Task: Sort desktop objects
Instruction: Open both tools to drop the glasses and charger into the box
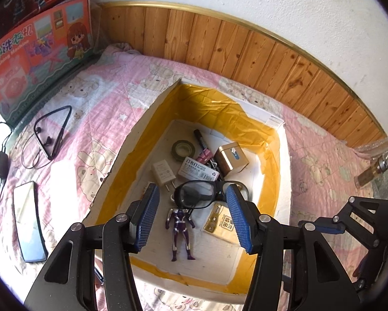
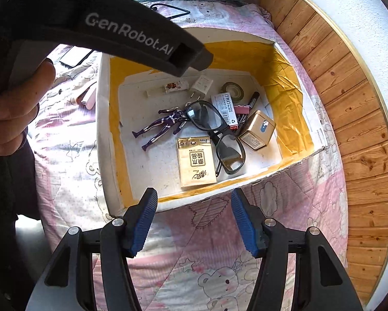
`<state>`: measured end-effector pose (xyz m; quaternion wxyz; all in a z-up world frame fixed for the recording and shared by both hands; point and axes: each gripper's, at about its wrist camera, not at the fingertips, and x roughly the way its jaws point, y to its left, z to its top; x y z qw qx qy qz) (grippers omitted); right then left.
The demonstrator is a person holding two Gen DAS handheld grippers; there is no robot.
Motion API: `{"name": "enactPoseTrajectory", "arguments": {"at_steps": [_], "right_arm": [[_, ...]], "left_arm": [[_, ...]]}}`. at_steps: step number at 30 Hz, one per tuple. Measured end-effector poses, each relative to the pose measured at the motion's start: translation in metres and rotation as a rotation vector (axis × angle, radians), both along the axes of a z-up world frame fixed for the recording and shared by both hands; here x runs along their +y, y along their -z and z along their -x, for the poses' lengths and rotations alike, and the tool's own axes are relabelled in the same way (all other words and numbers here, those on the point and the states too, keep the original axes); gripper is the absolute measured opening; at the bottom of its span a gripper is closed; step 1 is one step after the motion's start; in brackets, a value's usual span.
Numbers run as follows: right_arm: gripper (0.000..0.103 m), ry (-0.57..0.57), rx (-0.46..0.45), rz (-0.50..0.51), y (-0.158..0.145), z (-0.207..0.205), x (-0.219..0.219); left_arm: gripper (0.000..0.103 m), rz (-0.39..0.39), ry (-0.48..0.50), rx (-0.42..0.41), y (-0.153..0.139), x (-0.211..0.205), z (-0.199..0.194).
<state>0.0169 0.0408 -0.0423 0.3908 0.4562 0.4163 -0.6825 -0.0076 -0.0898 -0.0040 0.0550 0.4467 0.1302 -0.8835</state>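
Black-framed glasses [image 2: 214, 129] lie open in the yellow-taped white box [image 2: 103, 129], across the purple figure's [image 2: 162, 127] head, between the gold tin [image 2: 257, 131] and tissue pack [image 2: 196, 160].

The box [image 2: 103, 129] has matt white foam-like walls lined with glossy yellow tape. Inside it, the tin [image 2: 257, 130] looks brushed gold metal and the glasses [image 2: 214, 132] glossy black plastic; beneath it lies soft quilted cloth [image 2: 206, 233].

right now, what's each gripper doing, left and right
Left gripper: open, empty, above the box and its glasses.
Right gripper: open, empty, over the bedspread.
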Motion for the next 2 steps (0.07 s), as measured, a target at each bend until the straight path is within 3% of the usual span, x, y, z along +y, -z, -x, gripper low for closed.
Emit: {"name": "enactPoseTrajectory", "arguments": {"at_steps": [2], "right_arm": [[0.06,0.005,0.0,-0.003,0.0002,-0.0037,0.0015]], "left_arm": [[0.057,0.009,-0.001,0.01,-0.0042,0.0029,-0.0058]]}}
